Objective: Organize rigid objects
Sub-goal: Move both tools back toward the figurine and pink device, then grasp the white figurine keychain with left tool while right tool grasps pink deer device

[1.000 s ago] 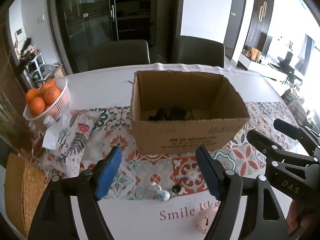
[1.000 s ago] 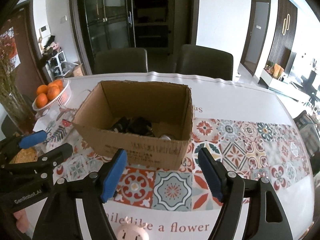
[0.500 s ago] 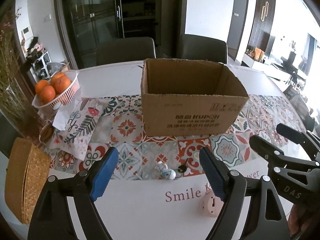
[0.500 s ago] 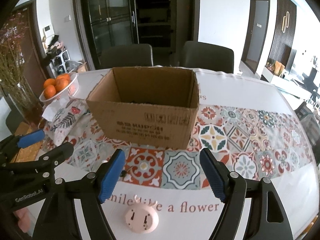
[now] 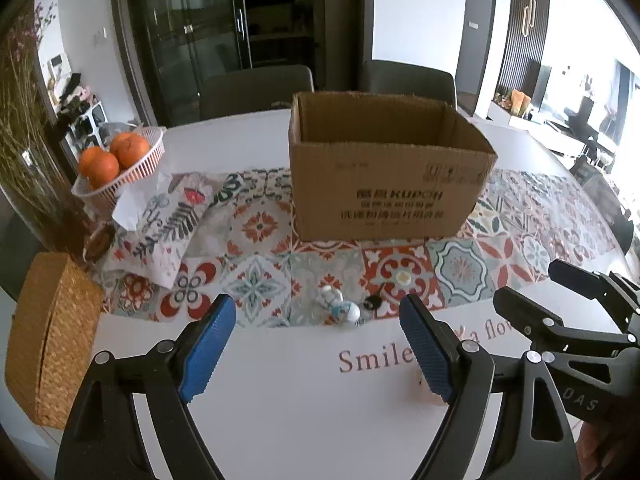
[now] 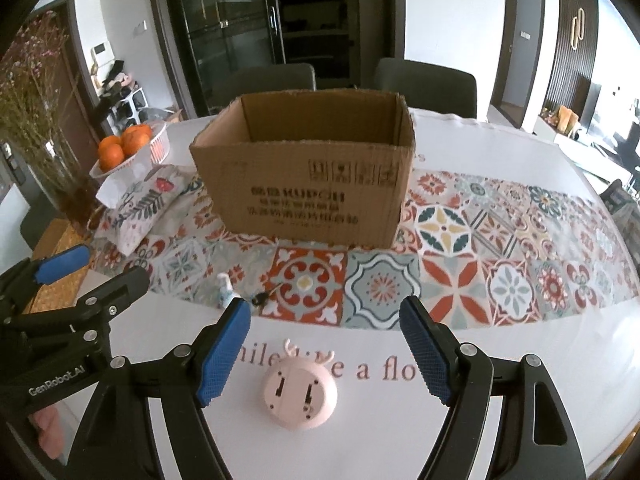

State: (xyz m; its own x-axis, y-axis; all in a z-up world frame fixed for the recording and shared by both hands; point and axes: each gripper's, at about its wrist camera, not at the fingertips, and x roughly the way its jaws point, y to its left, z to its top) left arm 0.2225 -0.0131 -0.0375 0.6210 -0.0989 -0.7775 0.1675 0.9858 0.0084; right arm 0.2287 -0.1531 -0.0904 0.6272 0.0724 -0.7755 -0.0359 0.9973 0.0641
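Both grippers have dropped and pulled back from the cardboard box (image 6: 304,184) over the last second: a second ago the cameras looked down into it, now only its printed front wall and far inner walls show, and the loose items on the near side of the table have come into view. Closest to the right gripper (image 6: 324,348) is a pink round gadget (image 6: 299,400) with small antlers, lying back-up on the white part of the tablecloth (image 6: 480,360), between and just ahead of the blue pads, touching neither. Further out, at the edge of the patterned tile band, lie a small white-and-blue figurine (image 5: 340,306) and a tiny black piece (image 5: 372,302), close together and in line with the left gripper (image 5: 316,344).

The step in hand looks like a pickup of the pink gadget for the box. To do it well, I would lower the right gripper level, centre the pads across the widest part of the disc, and close on its rim rather than on the thin antlers, which could snap or slip.

Each gripper has its jaws spread wide with nothing between them. Both are held low over the near table edge, pointing at the box, left beside right.
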